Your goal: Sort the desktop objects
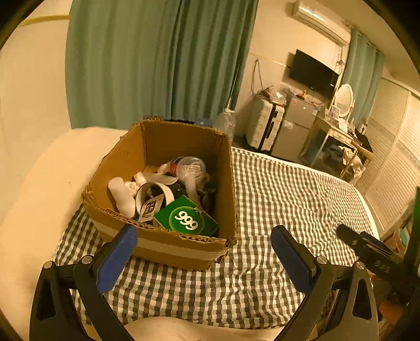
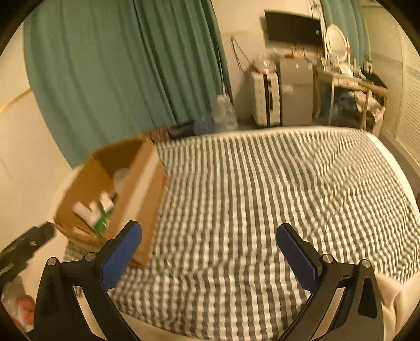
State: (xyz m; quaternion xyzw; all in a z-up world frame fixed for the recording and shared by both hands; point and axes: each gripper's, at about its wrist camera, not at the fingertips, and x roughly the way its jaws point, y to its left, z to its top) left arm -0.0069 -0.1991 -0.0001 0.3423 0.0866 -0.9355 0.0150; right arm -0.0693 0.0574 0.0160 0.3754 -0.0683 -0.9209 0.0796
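Hovering over the bed, the left hand-held gripper [image 1: 203,240] has its jaws spread wide with nothing between them; its left blue pad [image 1: 118,257] sits in front of the near wall of the cardboard box [image 1: 168,244], contact unclear. Right hand-held gripper [image 2: 210,238] is likewise spread wide and empty, above bare checked sheet, with the box [image 2: 141,188] to its left, blurred.

The box stands on the grey-and-white checked bedsheet [image 1: 275,204] near the bed's left edge, beside a cream pillow or cushion [image 1: 47,183]. Inside, piled together: a green packet marked 999 [image 1: 186,217] at the near right corner, a white bottle [image 1: 122,196] at the left, a white tape roll [image 1: 153,192] between them, and a clear plastic container [image 1: 189,168] toward the back. Other bits in the pile are too jumbled to name.

In the left wrist view the other gripper's dark body [image 1: 367,249] shows at the right edge.

Room behind: teal curtains [image 1: 157,57], a white suitcase [image 1: 265,123], a wall TV [image 1: 312,72], an air conditioner [image 1: 317,21], an oval mirror [image 1: 344,99] on a cluttered side table [image 1: 338,133], a clear plastic bottle [image 1: 225,120] behind the box.
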